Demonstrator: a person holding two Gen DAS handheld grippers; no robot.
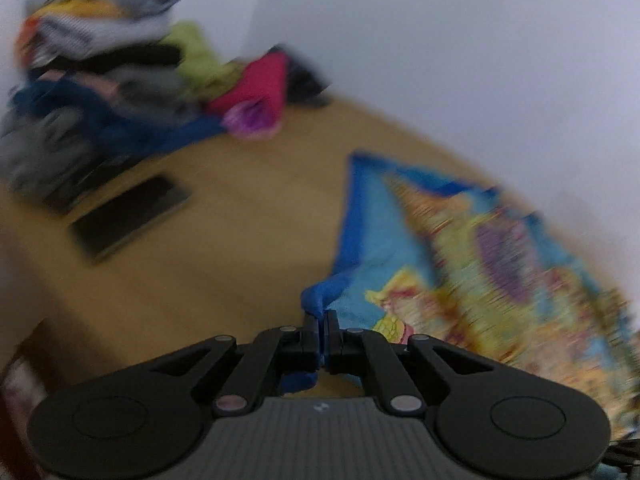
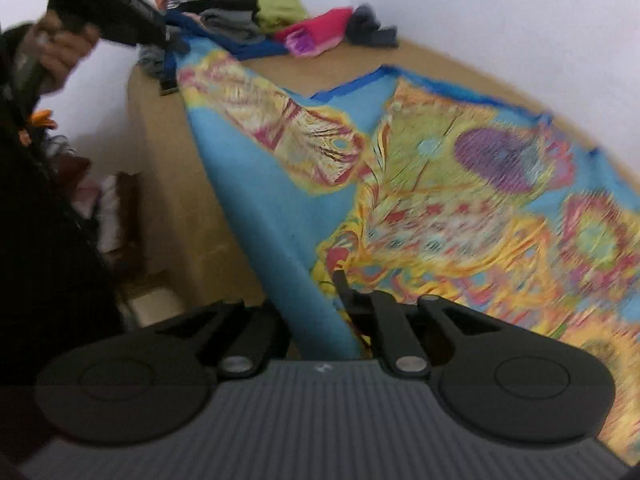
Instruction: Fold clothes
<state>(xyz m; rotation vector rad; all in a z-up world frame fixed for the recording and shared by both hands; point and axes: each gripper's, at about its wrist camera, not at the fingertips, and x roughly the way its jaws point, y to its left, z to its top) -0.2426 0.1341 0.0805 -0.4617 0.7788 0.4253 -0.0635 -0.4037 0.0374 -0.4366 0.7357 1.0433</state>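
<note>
A blue cloth with a yellow, red and purple pattern (image 2: 460, 184) lies spread on the tan table (image 2: 168, 184), one side lifted. My left gripper (image 1: 322, 320) is shut on its blue corner (image 1: 316, 300) above the table; it also shows in the right wrist view (image 2: 172, 42), held up at the left. My right gripper (image 2: 320, 280) is shut on the cloth's near edge; the cloth hides its left finger. The cloth also shows in the left wrist view (image 1: 460, 248).
A pile of folded and loose clothes (image 1: 100, 80) sits at the table's far corner by the white wall (image 1: 440, 40); it also shows in the right wrist view (image 2: 240, 12). A dark flat slab (image 1: 128, 216) lies near the pile. The table's left edge drops off.
</note>
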